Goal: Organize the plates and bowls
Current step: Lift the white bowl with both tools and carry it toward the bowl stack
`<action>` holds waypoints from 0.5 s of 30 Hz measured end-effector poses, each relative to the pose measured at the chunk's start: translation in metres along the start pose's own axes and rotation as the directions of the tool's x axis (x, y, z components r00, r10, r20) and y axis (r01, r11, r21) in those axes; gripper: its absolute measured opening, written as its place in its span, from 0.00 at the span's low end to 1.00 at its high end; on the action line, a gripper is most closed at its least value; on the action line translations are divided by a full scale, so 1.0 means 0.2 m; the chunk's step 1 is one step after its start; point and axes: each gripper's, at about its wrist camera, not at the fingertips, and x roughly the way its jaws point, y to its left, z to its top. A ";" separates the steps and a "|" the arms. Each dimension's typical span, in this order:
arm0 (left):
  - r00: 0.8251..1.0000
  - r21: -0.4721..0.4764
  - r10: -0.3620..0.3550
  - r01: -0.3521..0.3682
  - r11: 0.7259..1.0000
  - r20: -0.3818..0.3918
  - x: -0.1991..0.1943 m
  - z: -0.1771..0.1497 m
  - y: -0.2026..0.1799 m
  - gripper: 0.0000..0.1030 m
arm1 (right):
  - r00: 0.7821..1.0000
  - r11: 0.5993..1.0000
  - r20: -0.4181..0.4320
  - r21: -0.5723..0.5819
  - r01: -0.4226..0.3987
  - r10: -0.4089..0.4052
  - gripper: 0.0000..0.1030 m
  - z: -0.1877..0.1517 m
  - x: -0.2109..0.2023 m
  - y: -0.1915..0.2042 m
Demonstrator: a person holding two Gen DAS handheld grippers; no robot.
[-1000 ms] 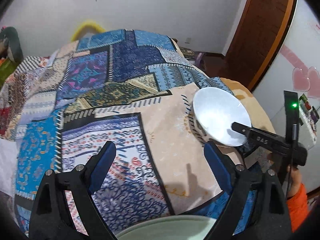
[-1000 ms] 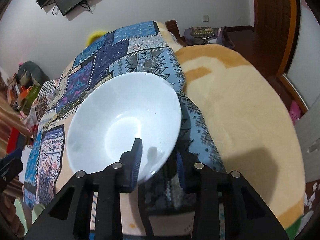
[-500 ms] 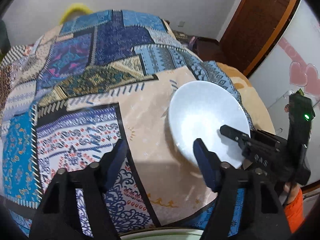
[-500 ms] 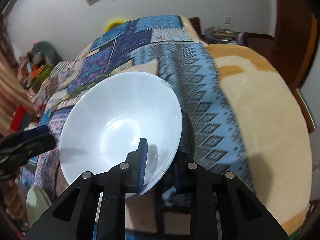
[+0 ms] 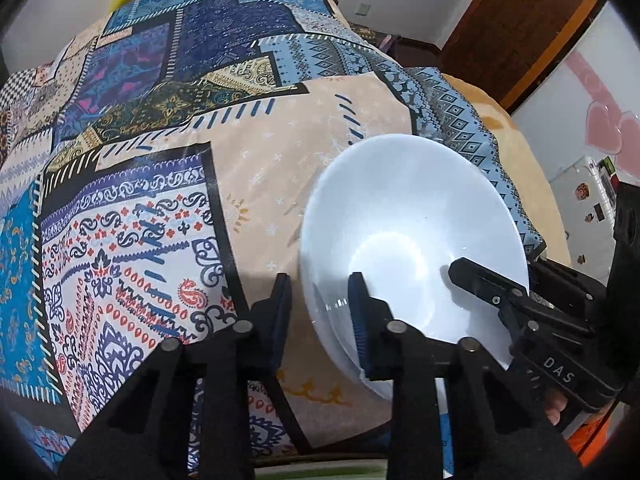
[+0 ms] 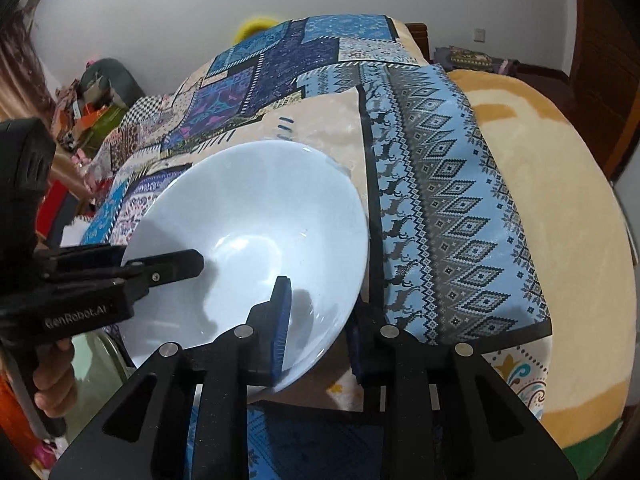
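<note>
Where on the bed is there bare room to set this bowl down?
Free: the quilt left of the bowl, and the blanket to its right. Crowded: around the bowl, where the left gripper and right gripper meet.

- The green plate (image 5: 320,471) is just a pale sliver at the bottom edge of the left wrist view, mostly behind the left claw (image 5: 320,312).
- In the right wrist view, the right claw (image 6: 318,330) covers the near rim of the white bowl (image 6: 256,220).
- The bowl hides the bedspread (image 6: 440,200) beneath it.
- Can't make out the clutter (image 6: 86,108) by the far wall, too blurry.
</note>
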 end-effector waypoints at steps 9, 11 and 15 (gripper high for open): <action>1.000 0.019 0.007 -0.007 1.000 0.014 0.02 0.01 -0.03 0.12 | 0.999 1.000 0.029 0.025 0.016 -0.017 0.18 -0.01 0.00 0.01; 1.000 0.026 0.011 -0.011 1.000 0.021 0.01 0.00 -0.03 0.12 | 0.999 0.999 0.031 0.027 0.019 -0.020 0.17 -0.01 -0.01 0.02; 0.999 0.031 0.014 -0.015 0.999 0.037 -0.04 -0.03 -0.04 0.12 | 0.999 1.000 0.041 0.024 0.019 -0.020 0.17 -0.02 -0.04 0.04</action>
